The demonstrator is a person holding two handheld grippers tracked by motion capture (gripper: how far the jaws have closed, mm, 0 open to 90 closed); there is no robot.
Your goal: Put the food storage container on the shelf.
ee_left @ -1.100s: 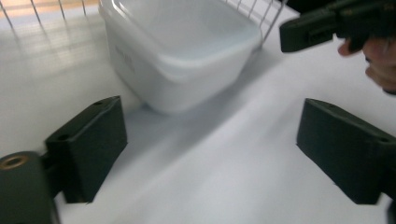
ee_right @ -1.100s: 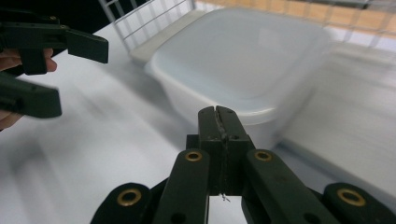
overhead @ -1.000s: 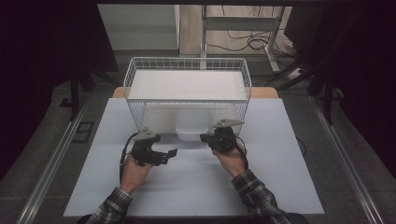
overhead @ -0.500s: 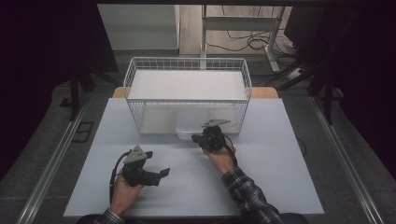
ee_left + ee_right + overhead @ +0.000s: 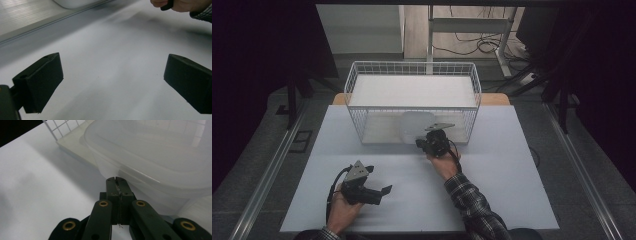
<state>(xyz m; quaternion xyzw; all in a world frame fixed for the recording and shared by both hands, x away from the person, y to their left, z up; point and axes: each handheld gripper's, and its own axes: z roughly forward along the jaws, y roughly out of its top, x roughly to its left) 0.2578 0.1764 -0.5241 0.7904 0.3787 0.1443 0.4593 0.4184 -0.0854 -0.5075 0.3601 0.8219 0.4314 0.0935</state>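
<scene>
Right hand-held gripper (image 5: 117, 180) clamped shut, tips against translucent plastic container (image 5: 160, 152).

Container lying on its side at wire basket (image 5: 362, 90) front, long axis across surface (image 5: 512, 190). Left hand-held gripper (image 5: 112, 80) spread wide, well apart, near front edge.

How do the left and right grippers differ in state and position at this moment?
The left gripper has its fingers spread wide over bare table; the right gripper has its fingers pressed together. The left gripper sits near the person's edge of the table, away from everything; the right gripper's tips sit against the translucent plastic container at the wire basket. Both are hand-held.
</scene>
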